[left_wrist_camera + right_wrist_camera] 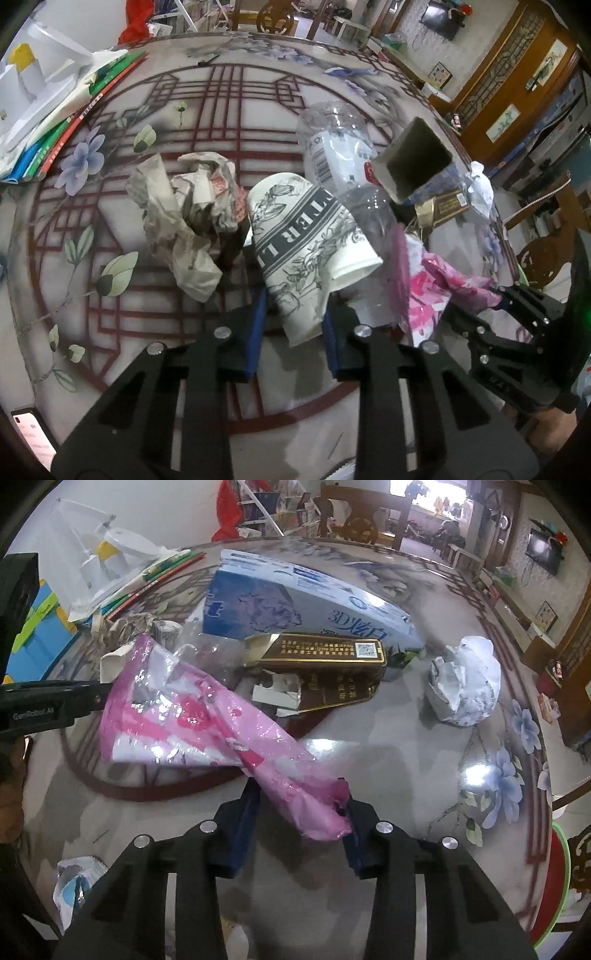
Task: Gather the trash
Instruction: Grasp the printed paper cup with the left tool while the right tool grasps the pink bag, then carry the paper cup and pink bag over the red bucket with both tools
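L gripper (293, 334) was clamped on the paper cup (306, 254), cup's long axis running straight fwd from the pads over the table (155, 314). R gripper (301, 825) pinched the pink wrapper (207, 720) at its near tip; wrapper trailed fwd-left toward L. Both items in hand, lift next.

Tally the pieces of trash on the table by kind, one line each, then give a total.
Paper cup: 1
Clear plastic bottle: 1
Pink plastic wrapper: 1
Crumpled paper: 2, brownish wad and white wad
Cartons: 2, blue box and brown-gold box
Total: 7
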